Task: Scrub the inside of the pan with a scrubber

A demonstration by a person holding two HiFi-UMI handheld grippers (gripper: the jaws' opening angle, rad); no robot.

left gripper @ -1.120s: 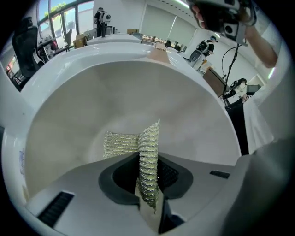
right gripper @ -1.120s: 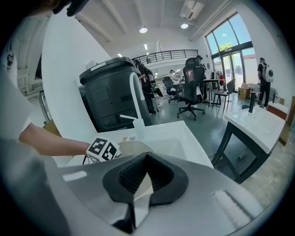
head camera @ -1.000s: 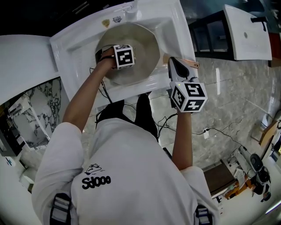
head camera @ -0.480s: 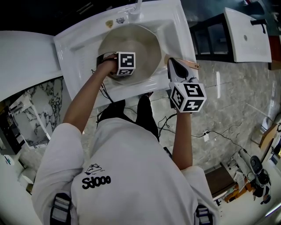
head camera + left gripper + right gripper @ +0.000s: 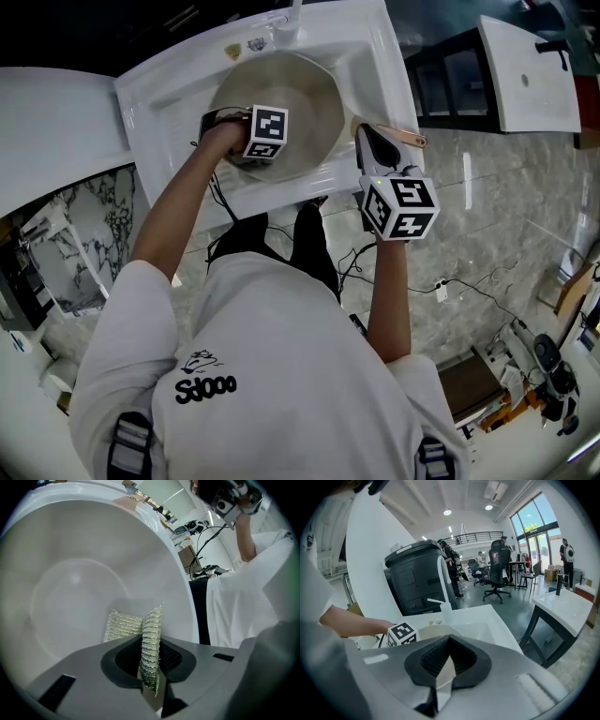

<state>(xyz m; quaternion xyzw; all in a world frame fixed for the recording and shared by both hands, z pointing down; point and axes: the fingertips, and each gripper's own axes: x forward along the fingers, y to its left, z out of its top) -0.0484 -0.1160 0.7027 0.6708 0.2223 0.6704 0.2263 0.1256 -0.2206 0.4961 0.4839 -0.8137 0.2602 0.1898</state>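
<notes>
A pale round pan (image 5: 305, 89) sits in the white sink (image 5: 375, 56). My left gripper (image 5: 246, 141) reaches into it near its left side, shut on a folded silvery-yellow mesh scrubber (image 5: 151, 634). In the left gripper view the scrubber's free flap (image 5: 123, 625) lies against the pan's smooth inner wall (image 5: 79, 592). My right gripper (image 5: 372, 141) stands at the pan's right rim, shut on the pan handle (image 5: 445, 667), whose copper-coloured end (image 5: 407, 138) sticks out to the right. The right gripper view shows the pan (image 5: 436, 632) and the left gripper's marker cube (image 5: 403, 633) beyond the jaws.
A white bottle (image 5: 446, 613) stands at the sink's back edge by the faucet (image 5: 286, 23). A black bin (image 5: 417, 578) is behind the sink. A second white basin (image 5: 530, 66) on a dark frame stands to the right. Cables (image 5: 450, 281) run over the marble floor.
My left gripper has shifted a little within the pan, down and then slightly back toward the left rim, with the scrubber. The right gripper has held still on the handle.
</notes>
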